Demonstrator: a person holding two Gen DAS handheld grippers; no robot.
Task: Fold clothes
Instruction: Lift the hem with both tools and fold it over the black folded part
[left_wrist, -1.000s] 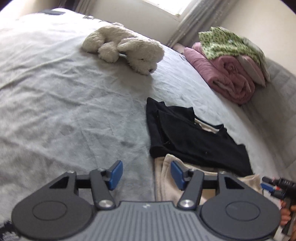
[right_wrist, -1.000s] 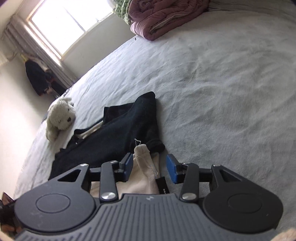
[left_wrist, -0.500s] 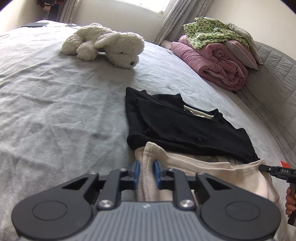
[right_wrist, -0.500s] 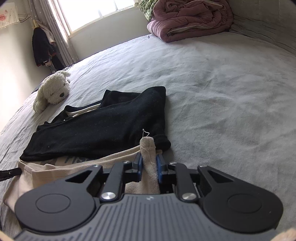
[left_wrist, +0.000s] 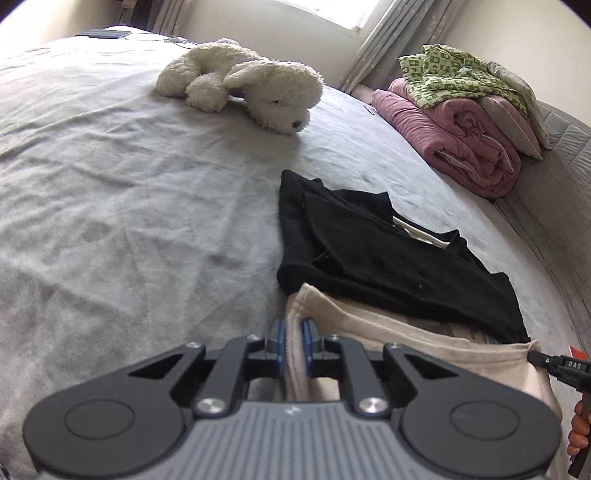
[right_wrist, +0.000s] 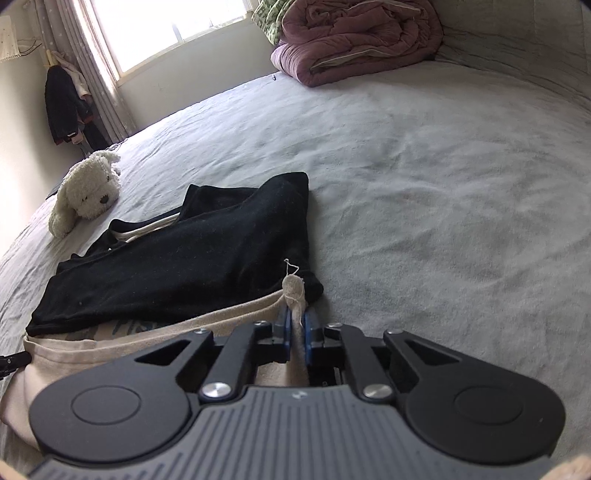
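Left gripper (left_wrist: 293, 334) and right gripper (right_wrist: 295, 322) each pinched a near corner of the beige garment (left_wrist: 406, 334), which lay on the grey bed (left_wrist: 129, 206) beneath a black garment (left_wrist: 369, 251).

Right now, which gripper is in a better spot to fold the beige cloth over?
Neither; probably both together. The left gripper is shut on one near corner of the beige cloth, and the right gripper is shut on the other. The black garment lies over its far part.
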